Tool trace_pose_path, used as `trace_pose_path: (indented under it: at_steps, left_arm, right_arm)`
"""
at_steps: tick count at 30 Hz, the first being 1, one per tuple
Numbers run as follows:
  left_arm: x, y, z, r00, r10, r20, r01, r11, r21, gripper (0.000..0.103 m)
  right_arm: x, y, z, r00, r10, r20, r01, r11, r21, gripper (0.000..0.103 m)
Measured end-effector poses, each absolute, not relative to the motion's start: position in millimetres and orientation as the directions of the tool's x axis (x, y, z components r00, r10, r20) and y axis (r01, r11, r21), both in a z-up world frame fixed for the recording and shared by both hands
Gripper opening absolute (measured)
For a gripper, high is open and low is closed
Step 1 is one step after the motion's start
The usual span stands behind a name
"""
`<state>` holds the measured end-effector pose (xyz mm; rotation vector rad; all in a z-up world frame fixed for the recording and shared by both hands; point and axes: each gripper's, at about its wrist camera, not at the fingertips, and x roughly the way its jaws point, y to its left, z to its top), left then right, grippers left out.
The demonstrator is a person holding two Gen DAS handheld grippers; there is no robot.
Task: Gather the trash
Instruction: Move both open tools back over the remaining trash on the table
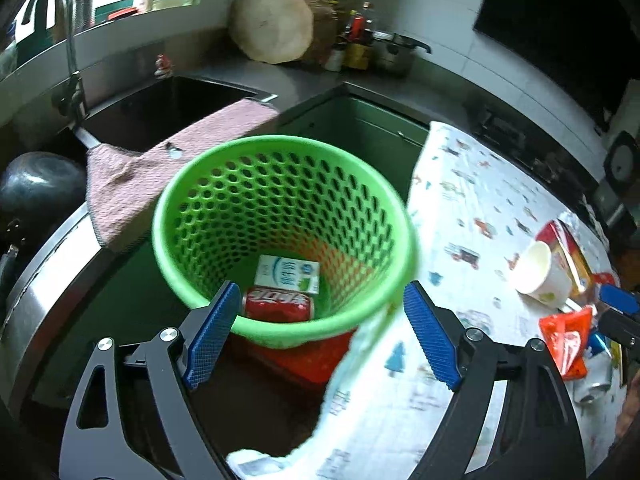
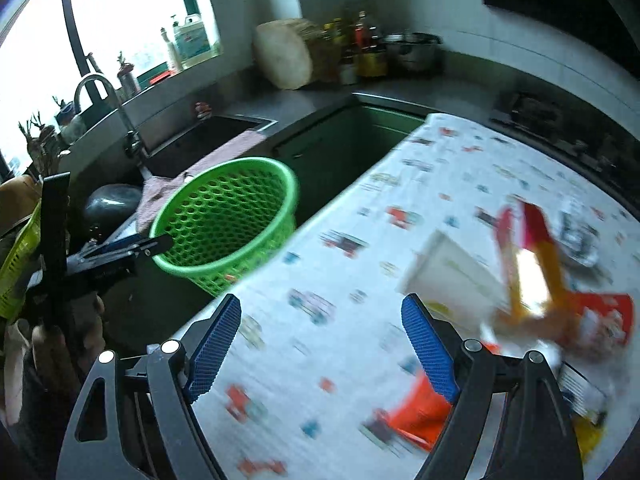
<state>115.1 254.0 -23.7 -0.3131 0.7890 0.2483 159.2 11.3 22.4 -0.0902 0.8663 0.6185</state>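
The left gripper [image 1: 318,332] pointed downward at an angle over the near rim of the green basket [image 1: 280,184], its blue-padded fingers [image 1: 212,332] spread wide with nothing between them. The basket stood beside the worktop [image 1: 472,216], which was draped in a white cloth printed with small vehicles. Inside the basket, on its floor, lay a red drink can [image 1: 278,303] on its side and, just behind it and touching or nearly so, a small white carton [image 1: 288,276]. A pink towel [image 1: 160,168] hung over the edge of the sink [image 1: 168,108] behind the basket.

The right gripper [image 2: 322,344] was likewise tilted down, over the worktop, and its fingers [image 2: 430,344] also stood wide apart and empty. Its view was blurred. Ahead of it and to the right on the cloth lay the remaining trash: a white paper cup [image 2: 452,276] tipped on its side, a red and yellow box [image 2: 532,264] against it, and an orange-red wrapper [image 2: 420,412] near the right finger. More scraps lay at the right edge, too smeared to identify.

In the right wrist view the left gripper showed at the far left, held in a person's hand [image 2: 60,336] with its fingertips just beside the basket's rim.

In the left wrist view the cup, box and wrapper sat together at the worktop's right side, well apart from the basket.
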Motion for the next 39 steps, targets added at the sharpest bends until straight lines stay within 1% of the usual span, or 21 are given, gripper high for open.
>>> trace_pose_path:
  at_steps: [6, 8, 11, 18, 23, 26, 39]
  left_arm:
    - [114.8, 223.4, -17.7, 0.692, 0.067, -0.719, -0.279, 0.943, -0.181, 0.083]
    - [115.0, 212.5, -15.2, 0.695, 0.057, -0.717, -0.262, 0.948, -0.179, 0.086]
    - [115.9, 197.4, -12.6, 0.7, 0.039, -0.714, -0.234, 0.956, -0.178, 0.086]
    - [121.6, 157.3, -10.1, 0.694, -0.019, -0.72, -0.152, 0.973, -0.173, 0.086]
    - [124.6, 125.2, -9.7, 0.681, -0.054, -0.73, -0.087, 0.984, -0.155, 0.086]
    - [127.6, 106.2, -10.3, 0.668, -0.084, -0.74, -0.047, 0.987, -0.155, 0.086]
    - [140.6, 45.0, -18.7, 0.61, -0.176, -0.772, 0.071, 0.983, -0.168, 0.086]
  right_arm:
    - [140.5, -56.0, 26.1, 0.537, 0.417, -0.733, -0.481, 0.866, 0.14, 0.08]
    - [134.6, -80.4, 24.7, 0.551, 0.395, -0.735, -0.452, 0.882, 0.135, 0.08]
    - [128.6, -110.2, 22.5, 0.559, 0.374, -0.74, -0.419, 0.897, 0.137, 0.08]
    - [113.2, -160.8, 14.1, 0.577, 0.31, -0.756, -0.385, 0.919, 0.083, 0.081]
    - [107.9, -188.2, 3.5, 0.563, 0.293, -0.772, -0.395, 0.917, 0.06, 0.081]
    - [106.1, -197.9, -4.3, 0.558, 0.276, -0.783, -0.417, 0.909, 0.023, 0.081]
    - [126.4, -200.2, -35.5, 0.525, 0.228, -0.82, -0.535, 0.838, -0.109, 0.081]
